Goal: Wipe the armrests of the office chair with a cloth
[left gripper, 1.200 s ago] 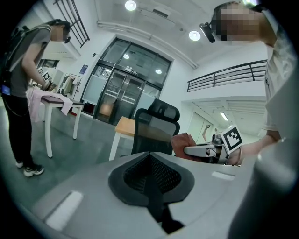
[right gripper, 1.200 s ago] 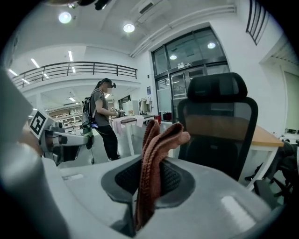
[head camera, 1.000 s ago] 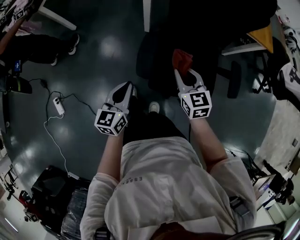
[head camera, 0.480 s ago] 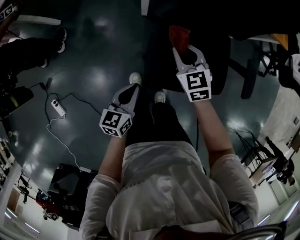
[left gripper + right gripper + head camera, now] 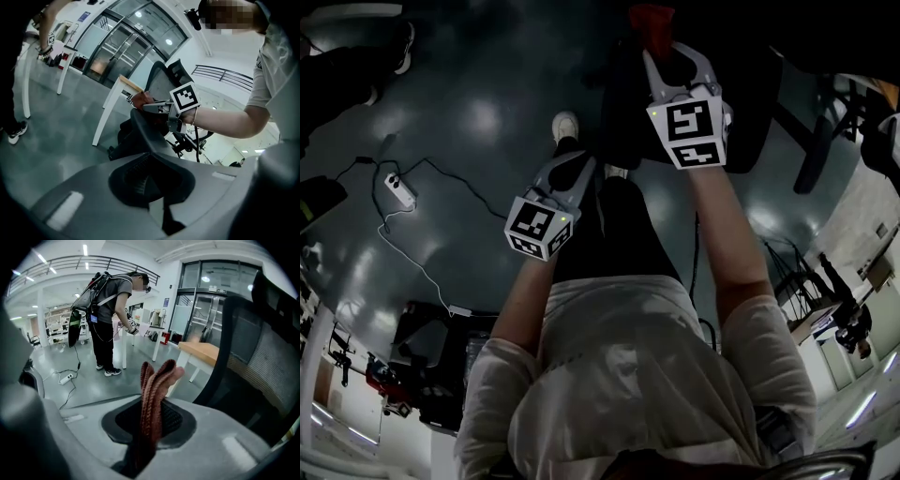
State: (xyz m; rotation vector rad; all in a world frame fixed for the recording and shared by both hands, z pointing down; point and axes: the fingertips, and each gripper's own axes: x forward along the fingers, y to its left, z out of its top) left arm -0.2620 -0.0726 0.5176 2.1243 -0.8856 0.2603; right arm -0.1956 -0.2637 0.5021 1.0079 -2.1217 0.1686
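ahead: office chair (image 5: 755,103) blocks — left: floor (image 5: 487,112) open | power strip (image 5: 398,193) cable crosses far left

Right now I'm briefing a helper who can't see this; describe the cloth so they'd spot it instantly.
Find the black mesh-backed office chair at the right gripper view's right. Beside it, the right gripper is shut on the cloth, a folded strip sticking up. Its rust-red ribbed knit sets it apart from the grey gripper and black chair.

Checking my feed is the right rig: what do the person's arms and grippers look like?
The left gripper and right gripper have pale grey claws with dark ribbed pads, each mounted on a white cube bearing black square markers. The person wears a light short-sleeved top.
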